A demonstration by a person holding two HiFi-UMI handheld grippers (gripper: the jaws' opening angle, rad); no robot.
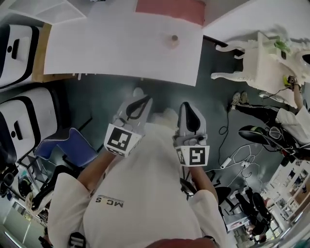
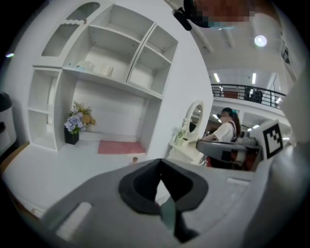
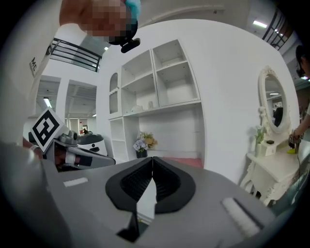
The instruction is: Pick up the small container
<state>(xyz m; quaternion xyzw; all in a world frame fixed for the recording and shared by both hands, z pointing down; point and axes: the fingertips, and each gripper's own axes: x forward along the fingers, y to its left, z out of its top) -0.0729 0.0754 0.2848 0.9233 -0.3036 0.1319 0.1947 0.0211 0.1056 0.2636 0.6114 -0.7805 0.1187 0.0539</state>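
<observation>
The small container is a tan, squat pot standing alone on the white table, near its right end. In the left gripper view the small container shows just beyond the jaws, in front of a red mat. My left gripper and right gripper are held side by side close to my chest, short of the table's near edge. Both are shut with nothing between their pads. The left gripper and the right gripper each show jaws meeting at the tips. The container is not visible in the right gripper view.
A red mat lies at the table's far edge under white wall shelves, with a flower pot beside it. A white dressing table with a mirror stands at the right. Chairs, cables and a person are on the floor around.
</observation>
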